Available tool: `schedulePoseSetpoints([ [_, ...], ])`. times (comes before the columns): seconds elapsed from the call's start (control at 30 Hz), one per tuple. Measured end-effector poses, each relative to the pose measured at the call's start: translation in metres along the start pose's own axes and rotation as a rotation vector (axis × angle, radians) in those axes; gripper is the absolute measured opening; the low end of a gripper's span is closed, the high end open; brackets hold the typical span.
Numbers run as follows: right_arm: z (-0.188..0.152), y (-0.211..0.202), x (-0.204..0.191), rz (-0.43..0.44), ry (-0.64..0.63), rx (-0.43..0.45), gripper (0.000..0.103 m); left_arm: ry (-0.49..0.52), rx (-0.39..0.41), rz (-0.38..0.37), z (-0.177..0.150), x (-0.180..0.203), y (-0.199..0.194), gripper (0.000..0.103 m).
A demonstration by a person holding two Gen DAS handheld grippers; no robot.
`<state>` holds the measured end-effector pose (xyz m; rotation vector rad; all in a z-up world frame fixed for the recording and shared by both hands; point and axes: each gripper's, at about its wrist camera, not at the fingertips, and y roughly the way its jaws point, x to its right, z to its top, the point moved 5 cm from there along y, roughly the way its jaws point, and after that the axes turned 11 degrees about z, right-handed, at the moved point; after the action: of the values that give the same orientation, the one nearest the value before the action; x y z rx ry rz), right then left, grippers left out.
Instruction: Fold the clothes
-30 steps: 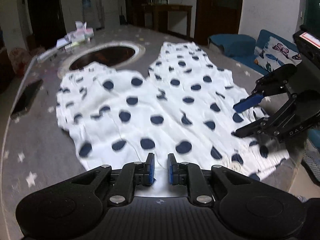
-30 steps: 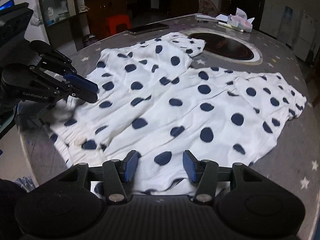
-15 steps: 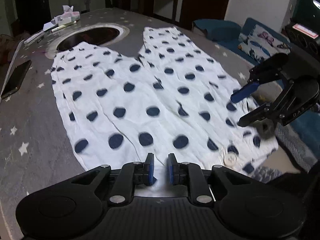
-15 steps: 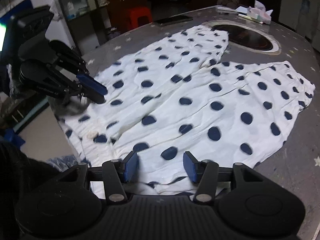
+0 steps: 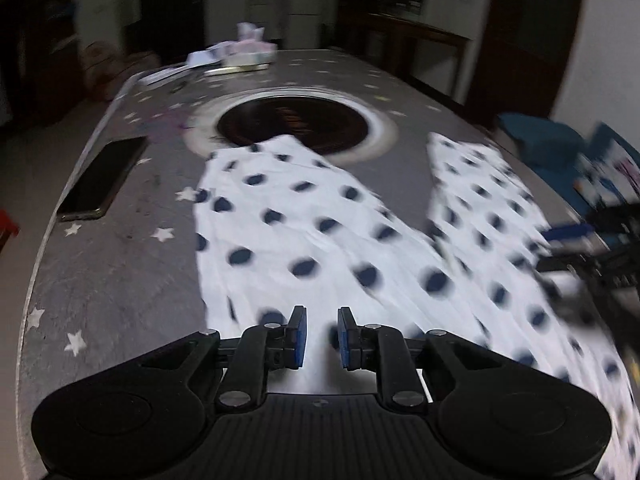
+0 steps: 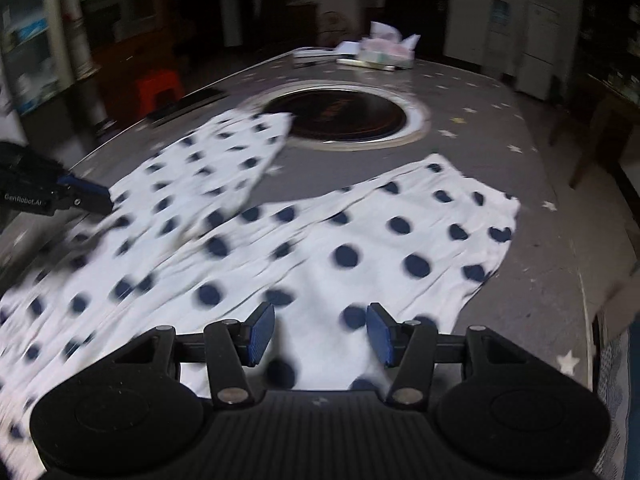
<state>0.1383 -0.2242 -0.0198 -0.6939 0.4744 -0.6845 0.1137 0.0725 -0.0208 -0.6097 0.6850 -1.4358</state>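
- Both hand-held grippers are seen unclenched and empty: the left hand-held gripper point(image 5: 319, 338) narrowly parted, the right hand-held gripper point(image 6: 321, 334) wider.
- The polka-dot garment point(image 6: 320, 248) is spread on the table point(image 5: 112, 280), overhanging the near edge.
- Bare tabletop is left around the phone point(image 5: 102, 178).
- "GenRobot.AI" is printed on the left tool.

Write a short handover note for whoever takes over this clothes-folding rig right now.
Left tool: jaws narrowly apart over the near edge of the polka-dot pants; no grip visible.
Right tool: open above the near edge, holding nothing.
Pants: spread flat on the star-patterned table, two legs pointing toward the round hob; left leg's tip overlaps its rim.
Phone lies left of the pants.
Done: laid out. Left: every fold.
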Motion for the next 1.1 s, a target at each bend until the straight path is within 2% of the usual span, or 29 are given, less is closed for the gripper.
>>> schedulePoseSetpoints([
  [0.13,0.004,0.016,0.018,-0.051,0.003,0.002,0.052,-0.029,0.006,0.03,0.015,-0.004,0.026,0.018],
  [0.23,0.004,0.02,0.025,-0.055,0.009,0.009,0.053,-0.039,-0.008,0.057,0.018,-0.007,0.042,0.018],
  [0.37,0.004,0.015,0.037,-0.085,0.033,0.004,0.056,-0.047,0.0,0.11,0.022,-0.02,0.051,0.017],
  [0.53,0.005,0.008,0.056,-0.115,0.072,-0.004,0.055,-0.091,-0.005,0.148,0.03,-0.041,0.056,0.017],
  [0.83,0.053,0.038,0.063,-0.074,0.051,0.036,0.055,-0.103,0.046,0.088,0.078,-0.02,0.083,0.018],
  [0.97,0.068,0.057,0.075,-0.079,0.068,0.034,0.055,-0.119,0.041,0.09,0.094,-0.019,0.105,0.018],
  [1.1,0.073,0.069,0.088,-0.088,0.082,0.03,0.055,-0.133,0.036,0.123,0.1,-0.024,0.123,0.018],
])
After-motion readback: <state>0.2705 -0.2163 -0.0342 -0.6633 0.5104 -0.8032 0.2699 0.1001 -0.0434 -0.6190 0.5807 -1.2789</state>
